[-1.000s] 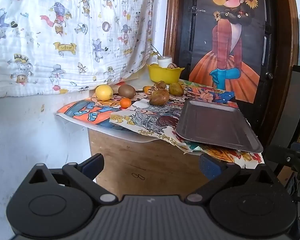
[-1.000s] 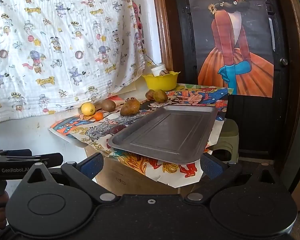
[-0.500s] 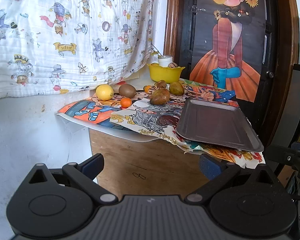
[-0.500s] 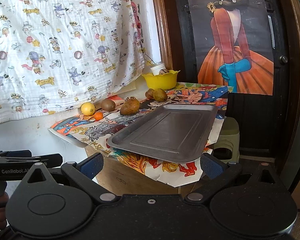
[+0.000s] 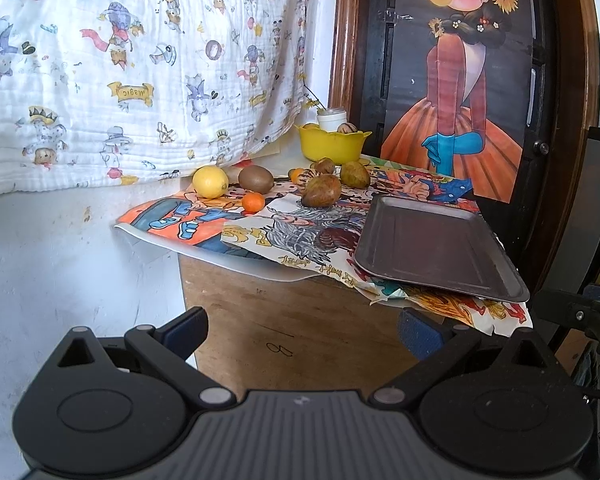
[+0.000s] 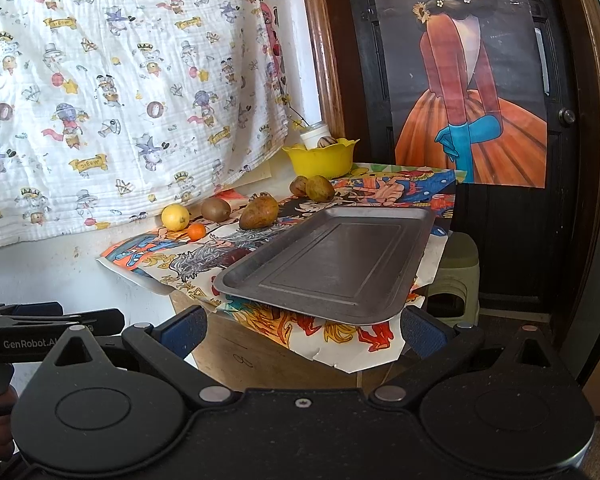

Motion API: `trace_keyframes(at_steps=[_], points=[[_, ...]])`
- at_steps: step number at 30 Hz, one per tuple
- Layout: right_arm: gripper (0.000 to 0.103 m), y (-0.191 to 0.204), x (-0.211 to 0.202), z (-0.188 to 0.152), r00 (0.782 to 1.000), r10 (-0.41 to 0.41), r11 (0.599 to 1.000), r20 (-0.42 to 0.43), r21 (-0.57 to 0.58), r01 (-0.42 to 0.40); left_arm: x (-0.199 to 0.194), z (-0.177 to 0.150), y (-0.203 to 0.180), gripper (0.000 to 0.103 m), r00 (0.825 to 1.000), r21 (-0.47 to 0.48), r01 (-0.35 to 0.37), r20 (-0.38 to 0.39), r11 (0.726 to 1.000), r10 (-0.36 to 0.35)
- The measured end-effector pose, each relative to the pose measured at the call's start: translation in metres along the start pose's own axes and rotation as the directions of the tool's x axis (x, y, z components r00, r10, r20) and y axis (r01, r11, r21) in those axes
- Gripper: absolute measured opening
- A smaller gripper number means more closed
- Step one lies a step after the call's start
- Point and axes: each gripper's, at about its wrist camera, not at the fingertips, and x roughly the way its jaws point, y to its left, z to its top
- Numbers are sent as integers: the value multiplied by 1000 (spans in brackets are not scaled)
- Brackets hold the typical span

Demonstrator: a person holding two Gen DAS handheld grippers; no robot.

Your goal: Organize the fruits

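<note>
On a small table with a cartoon-print cover lie a yellow lemon (image 5: 210, 181), a brown kiwi (image 5: 255, 179), a small orange (image 5: 253, 202), a large brownish pear (image 5: 321, 195) and a greenish pear (image 5: 354, 174). A dark metal tray (image 5: 436, 242) sits empty at the table's near right. A yellow bowl (image 5: 332, 145) stands at the back. My left gripper (image 5: 302, 326) is open, well short of the table. My right gripper (image 6: 302, 326) is open too, just before the tray (image 6: 332, 264), with the lemon (image 6: 175, 216), kiwi (image 6: 215, 209) and large pear (image 6: 259, 217) beyond.
A printed white cloth (image 5: 132, 64) hangs on the wall at the left. A dark door with a painted poster (image 5: 456, 80) stands behind the table. A green stool (image 6: 456, 276) sits at the table's right. The left gripper's body (image 6: 40, 328) shows at the right view's left edge.
Both grippers have crept slightly closer to the table. Fruits and tray have not moved.
</note>
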Motion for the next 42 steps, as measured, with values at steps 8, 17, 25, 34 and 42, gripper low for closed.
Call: trace_keyframes(at_steps=[8,17,25,34,42], points=[[103,0,0,0,1000,0,1000,-1,2,0,1,-4,3,103,1000,-2,0,-2,1000,0],[103,-1,0,0,1000,1,1000,-3,4,-1,2,-5,4,103,1000,-2,-4,-9,1000,4],[103,-1,1,-1,1000,5,1000,-4,2,-5,2,-6,4,103,1000,-3,-6,-13,1000,6],[103,-6,17,9,999,32,999,-9,-31,-32,8,1,7,103,999,-19,-32,-21,999,32],[103,-21,42,31,996,93,992,4,-87,-92,30,25,20,103,998,-43,-61,-31,997,59]])
